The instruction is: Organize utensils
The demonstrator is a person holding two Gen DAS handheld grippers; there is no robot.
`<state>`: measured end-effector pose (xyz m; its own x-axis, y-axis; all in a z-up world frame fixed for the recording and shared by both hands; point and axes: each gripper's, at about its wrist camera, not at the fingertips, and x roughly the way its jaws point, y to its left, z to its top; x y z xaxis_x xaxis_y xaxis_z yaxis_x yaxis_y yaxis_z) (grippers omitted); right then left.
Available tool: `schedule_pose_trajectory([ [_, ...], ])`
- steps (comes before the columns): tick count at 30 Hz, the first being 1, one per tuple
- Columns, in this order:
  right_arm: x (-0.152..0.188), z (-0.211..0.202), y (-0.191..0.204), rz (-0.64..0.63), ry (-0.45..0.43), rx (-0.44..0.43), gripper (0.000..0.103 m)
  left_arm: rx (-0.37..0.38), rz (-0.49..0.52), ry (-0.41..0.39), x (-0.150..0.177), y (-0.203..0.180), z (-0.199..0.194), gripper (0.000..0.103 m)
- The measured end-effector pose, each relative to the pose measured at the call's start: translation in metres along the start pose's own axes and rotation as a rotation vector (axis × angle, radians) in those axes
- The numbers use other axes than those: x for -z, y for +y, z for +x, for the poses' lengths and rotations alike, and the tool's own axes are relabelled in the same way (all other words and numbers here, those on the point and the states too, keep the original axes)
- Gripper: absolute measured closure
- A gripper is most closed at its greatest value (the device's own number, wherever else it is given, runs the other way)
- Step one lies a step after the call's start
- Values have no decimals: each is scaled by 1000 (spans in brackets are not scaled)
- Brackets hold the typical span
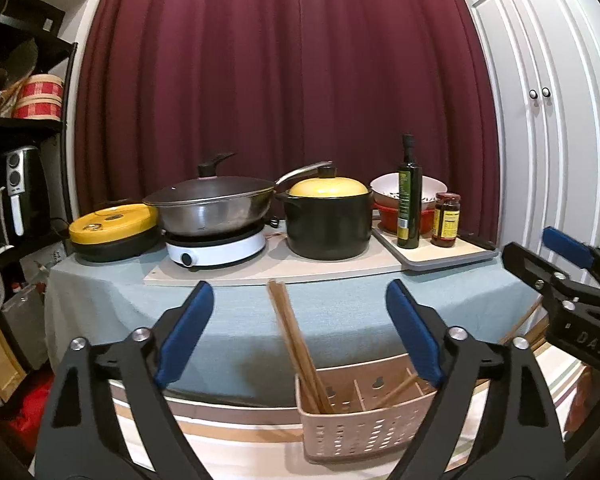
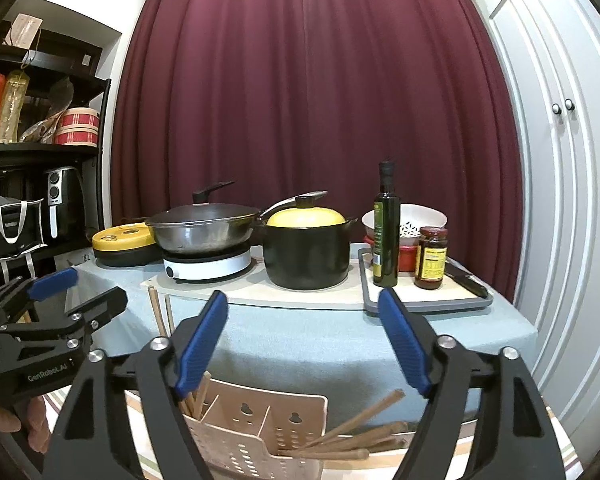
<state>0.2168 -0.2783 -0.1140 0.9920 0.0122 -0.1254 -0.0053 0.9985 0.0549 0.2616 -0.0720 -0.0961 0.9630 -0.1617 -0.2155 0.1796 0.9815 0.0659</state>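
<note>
A beige perforated utensil holder (image 1: 364, 428) (image 2: 260, 440) stands on a striped cloth in front of the table. Several brown wooden chopsticks (image 1: 296, 344) (image 2: 158, 314) stand upright in its left compartment, and one chopstick (image 1: 396, 390) leans in a compartment to the right. More chopsticks (image 2: 352, 436) lie loose beside the holder's right end. My left gripper (image 1: 300, 336) (image 2: 98, 286) is open above the holder, its fingers on either side of the standing chopsticks and holding nothing. My right gripper (image 2: 304, 344) (image 1: 530, 242) is open too, empty, above the holder.
On the blue-covered table (image 1: 340, 304) stand a yellow-lidded pan (image 1: 112, 232), a wok on a white hob (image 1: 212, 208), a black pot (image 1: 328, 224), an oil bottle (image 1: 409, 196), a sauce jar (image 1: 446, 220) and bowls on a tray (image 1: 452, 258). Shelves (image 2: 40, 152) stand left, white doors (image 2: 560, 160) right.
</note>
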Motion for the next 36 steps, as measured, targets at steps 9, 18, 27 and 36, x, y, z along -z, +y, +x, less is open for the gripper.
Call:
schedule_pose_trajectory([
  [9, 9, -21, -8, -6, 25, 86, 17, -90, -11, 14, 9, 18, -20, 5],
  [18, 35, -49, -14, 31, 100, 130, 17, -136, -14, 78, 35, 27, -51, 4],
  [27, 52, -93, -2, 7, 149, 169, 17, -177, -43, 123, 63, 26, -100, 4],
  [36, 41, -141, 10, 6, 118, 162, 17, -170, -55, 108, 63, 20, -153, 4],
])
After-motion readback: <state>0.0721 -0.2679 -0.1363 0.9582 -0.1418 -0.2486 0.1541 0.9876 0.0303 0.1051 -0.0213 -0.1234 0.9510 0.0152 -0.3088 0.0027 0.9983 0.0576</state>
